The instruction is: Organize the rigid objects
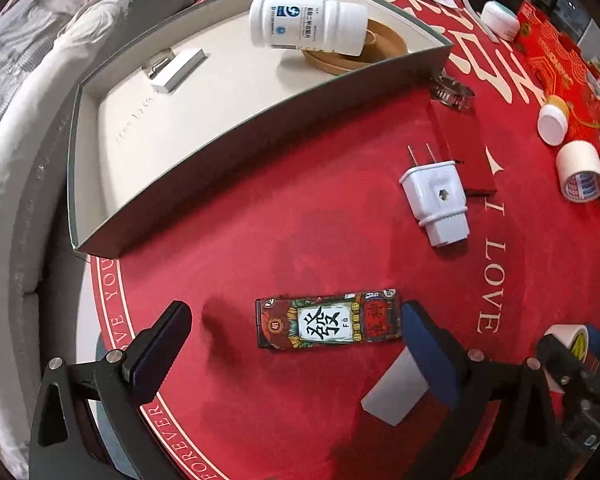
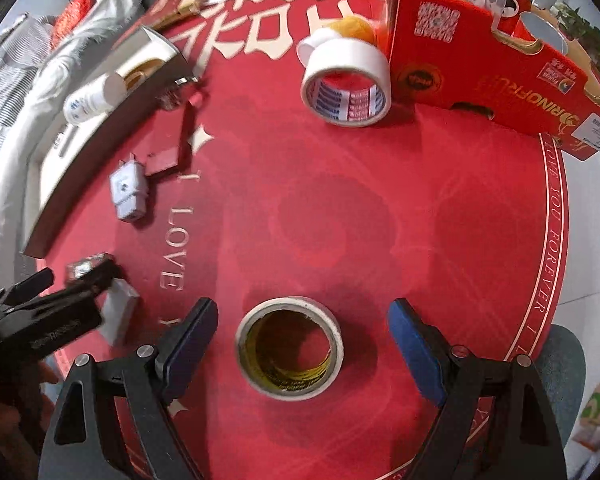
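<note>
My left gripper (image 1: 296,322) is open over the red table mat, with a flat patterned lighter (image 1: 328,324) lying between its fingers, close to the right one. A white plug adapter (image 1: 436,200) lies beyond it. A grey open box (image 1: 236,128) at the far left holds a white pill bottle (image 1: 308,26), a brown tape ring (image 1: 384,46) and a small white block (image 1: 180,70). My right gripper (image 2: 302,322) is open around a roll of tape (image 2: 290,346) with a yellow inner core, lying flat. A bigger white tape roll (image 2: 346,80) sits farther off.
A red cardboard carton (image 2: 496,64) stands at the back right. A small white-capped bottle (image 1: 554,120), a white jar (image 1: 500,20), a metal hose clamp (image 1: 452,94), a red card (image 1: 464,148) and a white card (image 1: 396,392) lie on the mat. Grey bedding (image 1: 24,120) lies left of the table.
</note>
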### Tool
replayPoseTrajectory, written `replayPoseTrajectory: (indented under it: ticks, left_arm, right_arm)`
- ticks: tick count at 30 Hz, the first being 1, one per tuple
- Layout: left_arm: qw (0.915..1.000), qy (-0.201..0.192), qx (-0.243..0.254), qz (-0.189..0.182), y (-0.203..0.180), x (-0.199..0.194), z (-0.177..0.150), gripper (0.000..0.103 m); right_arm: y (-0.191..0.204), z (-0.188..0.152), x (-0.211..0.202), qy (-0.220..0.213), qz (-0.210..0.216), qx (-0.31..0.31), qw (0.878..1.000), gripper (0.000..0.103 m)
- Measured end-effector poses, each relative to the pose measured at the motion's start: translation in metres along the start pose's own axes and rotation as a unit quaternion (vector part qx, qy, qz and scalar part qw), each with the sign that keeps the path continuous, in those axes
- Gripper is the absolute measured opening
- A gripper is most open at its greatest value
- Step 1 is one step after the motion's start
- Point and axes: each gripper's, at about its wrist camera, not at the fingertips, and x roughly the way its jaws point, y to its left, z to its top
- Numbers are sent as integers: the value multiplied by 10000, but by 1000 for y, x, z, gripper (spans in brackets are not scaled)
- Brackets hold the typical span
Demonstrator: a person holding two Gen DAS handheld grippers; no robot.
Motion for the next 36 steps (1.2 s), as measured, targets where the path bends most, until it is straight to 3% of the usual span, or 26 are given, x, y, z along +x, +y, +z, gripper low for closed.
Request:
replayPoseTrajectory:
  ticks: [3, 6, 8, 21, 26, 32, 35, 36]
  left_arm:
    - [9998, 0, -156, -129, 5, 2, -1, 103]
    - [9987, 21, -393, -313, 15, 7, -2, 103]
    - [9987, -27, -405, -314, 15, 7, -3, 103]
    - [9981, -284, -466, -277, 14, -3, -25, 103]
    - [9985, -163, -443, -289, 14, -2, -22, 103]
    - [9991, 51, -217, -366, 7, 1, -10, 102]
    - [9991, 5, -88, -403, 1, -4, -10, 92]
    - [9991, -26, -8, -430, -1, -7, -10, 82]
  right_arm:
    - [3, -1, 5, 67, -134, -73, 9999, 89]
    - [9, -2, 12, 215, -231, -257, 9992, 103]
    - [17, -4, 16, 258, -490, -521, 9971, 103]
    - [20, -5, 19, 130, -462, -529, 9974, 103]
    - [18, -10, 15, 17, -461, -533, 9975, 103]
    - [20, -8, 16, 172, -499, -502, 9973, 103]
    - [23, -8, 14, 194, -490, -591, 9969, 93]
    - [25, -9, 10, 152, -477, -649, 9966, 84]
